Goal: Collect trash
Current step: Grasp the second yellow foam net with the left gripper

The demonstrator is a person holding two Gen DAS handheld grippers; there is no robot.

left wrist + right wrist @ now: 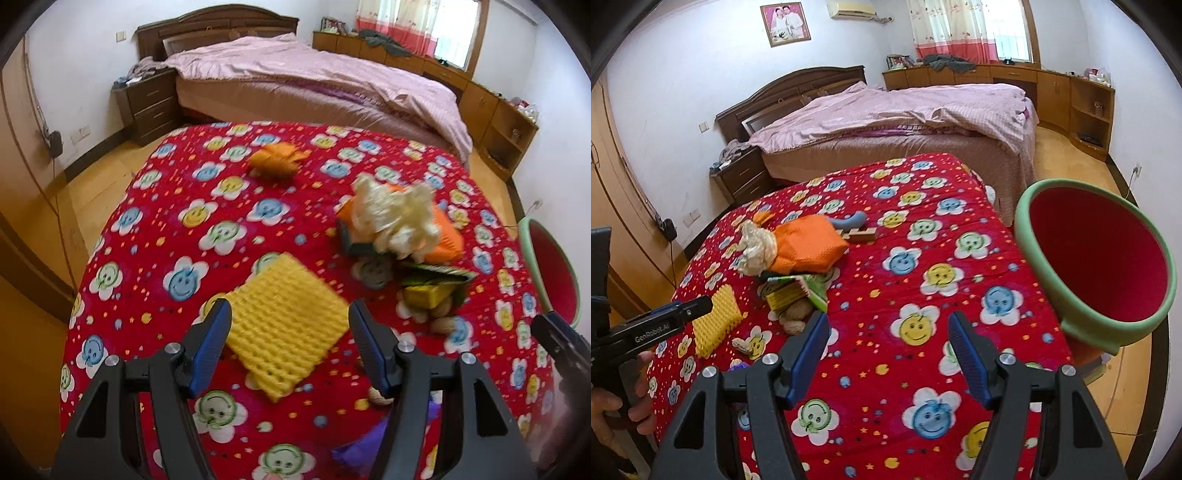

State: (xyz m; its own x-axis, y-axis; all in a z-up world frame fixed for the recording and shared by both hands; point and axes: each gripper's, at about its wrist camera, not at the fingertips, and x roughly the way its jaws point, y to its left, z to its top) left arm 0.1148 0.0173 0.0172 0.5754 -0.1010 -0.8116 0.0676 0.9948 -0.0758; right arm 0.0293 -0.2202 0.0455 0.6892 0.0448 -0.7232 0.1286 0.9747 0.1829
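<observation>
The left tongs [290, 332] stand wide, both blue pads clear of everything, with the yellow foam net [284, 325] lying flat on the counter [147, 229] right between and beneath them. That net looks feather-light, soft and springy, so it should squash under the pads and could slip out of a shallow pinch; I would take it by the near edge or a corner, closing well in so the mesh bunches. The right tongs [888, 349] are also wide and hold nothing, hanging over bare cloth well apart from the litter. Beyond the net sits a heap: a crumpled cream wrapper [395, 218] on top of an orange net [443, 243], with a green and yellow packet [432, 288] just in front of it and peanut shells [794, 325] beside that. All of it looks light and limp, except the shells, which are small, brittle and likely to roll. A second orange scrap [275, 160] lies alone farther back. The bin [1097, 266], green outside and red inside, tilts its mouth toward the counter at the right edge, near the right tongs. Nothing blocks the yellow net itself; the heap is close on its right, so a wide sweep might drag the packet along. A purple scrap [354, 448] lies near the front edge, partly hidden.
</observation>
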